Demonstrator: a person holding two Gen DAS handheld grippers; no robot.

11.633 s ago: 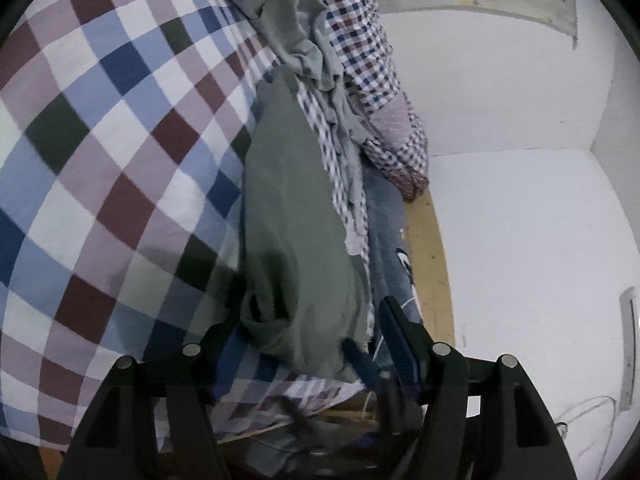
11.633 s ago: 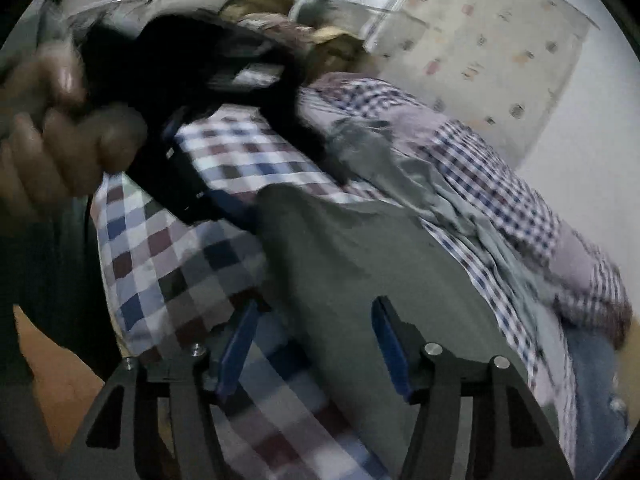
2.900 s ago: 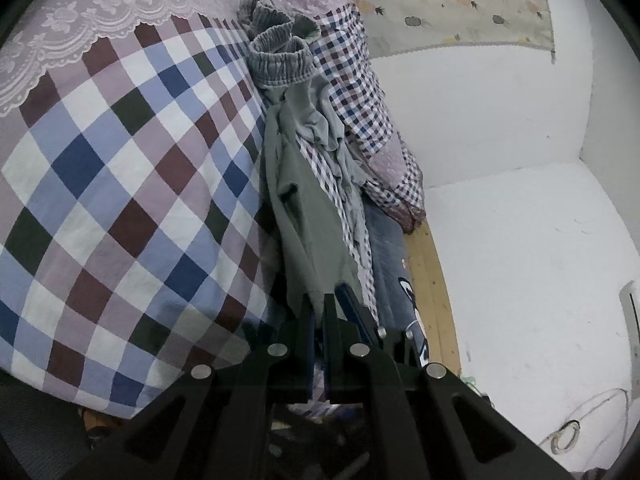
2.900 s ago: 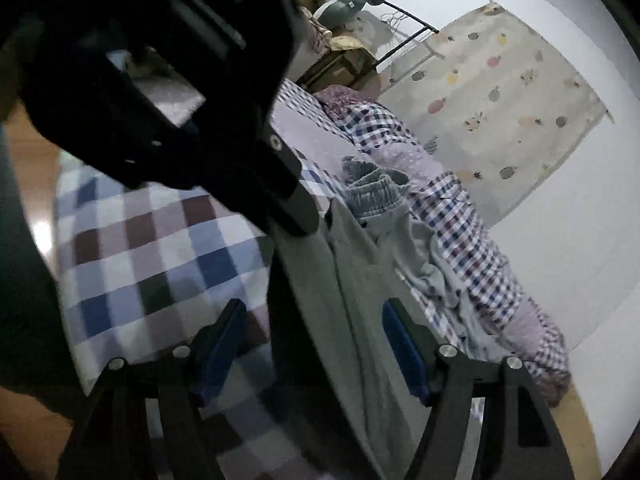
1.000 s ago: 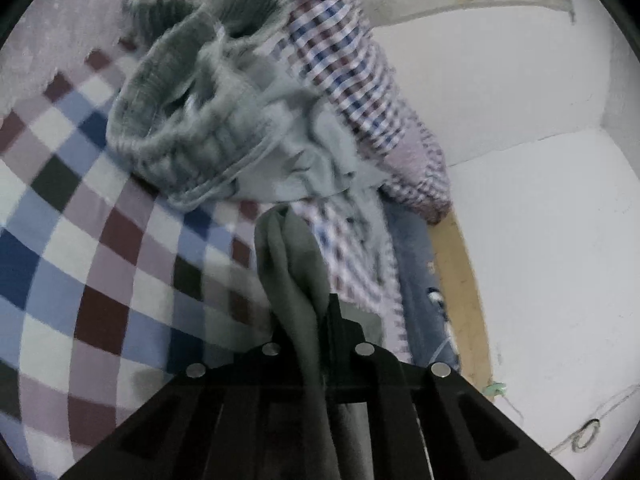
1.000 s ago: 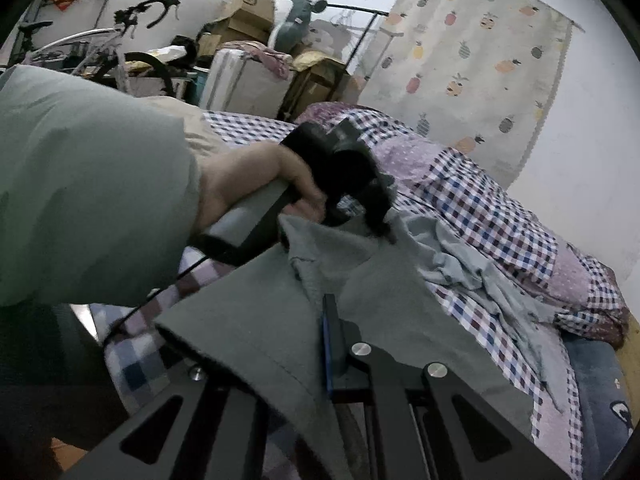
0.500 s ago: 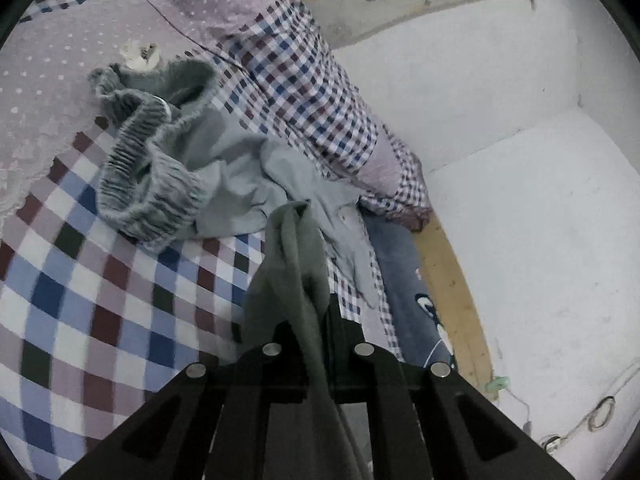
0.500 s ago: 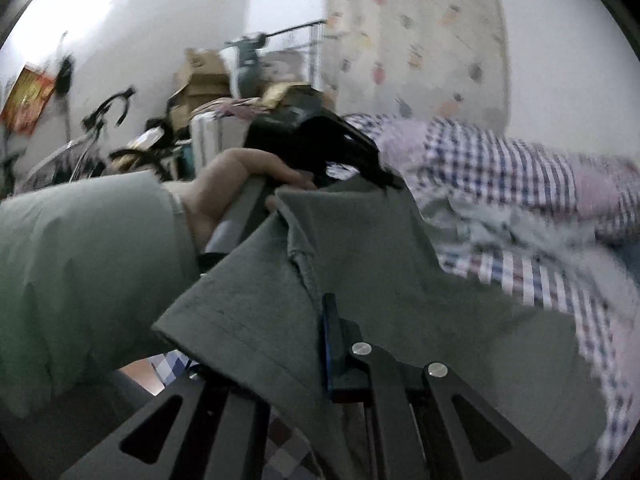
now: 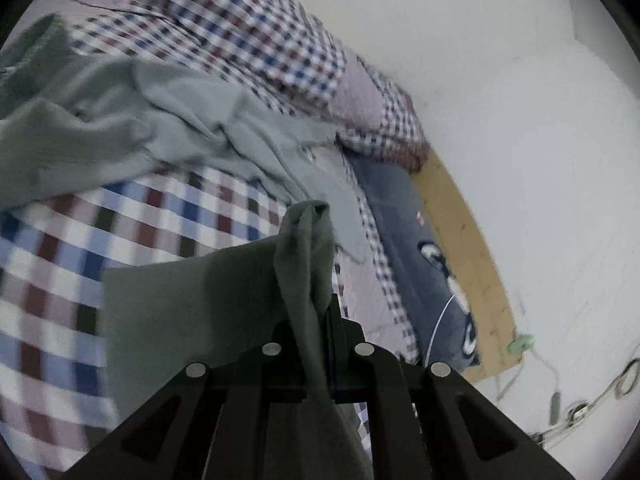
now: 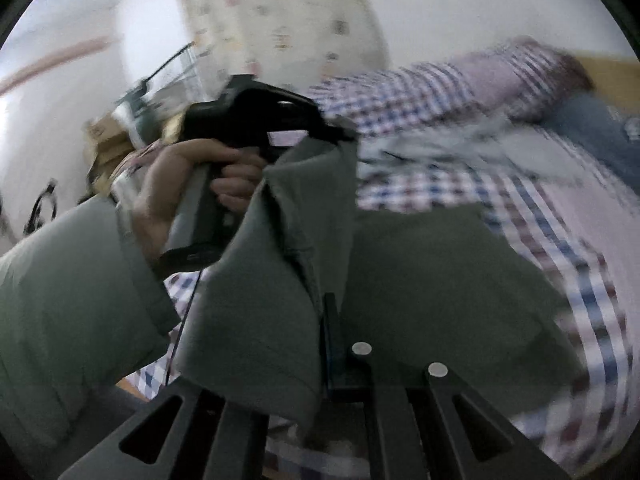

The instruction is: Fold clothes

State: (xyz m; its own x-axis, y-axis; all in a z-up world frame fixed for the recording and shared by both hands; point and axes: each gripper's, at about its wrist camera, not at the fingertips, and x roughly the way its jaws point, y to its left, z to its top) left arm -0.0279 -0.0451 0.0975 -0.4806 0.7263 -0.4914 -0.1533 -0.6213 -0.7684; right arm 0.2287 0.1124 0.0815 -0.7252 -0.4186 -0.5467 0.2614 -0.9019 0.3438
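A dark green garment (image 9: 168, 308) is held up over the checked bedspread (image 9: 80, 220). My left gripper (image 9: 320, 312) is shut on a bunched corner of the green garment, which sticks up between the jaws. My right gripper (image 10: 326, 320) is shut on another edge of the green garment (image 10: 432, 280), whose lower part rests on the bed. The right wrist view also shows the left gripper (image 10: 264, 116) with a person's hand (image 10: 192, 184) on its handle, holding the far corner. A pale grey-green garment (image 9: 192, 120) lies crumpled further up the bed.
A small-check quilt (image 9: 248, 36) lies along the white wall (image 9: 500, 80). A blue cushion (image 9: 416, 248) sits by the wooden bed edge (image 9: 464, 232). Cables lie on the white floor (image 9: 580, 280). A patterned curtain (image 10: 280, 20) and stacked boxes stand behind the bed.
Both grippers, open around the green garment earlier, have shut on it. Over the last second they lifted and swung it toward the foot of the bed; the views are blurred from motion.
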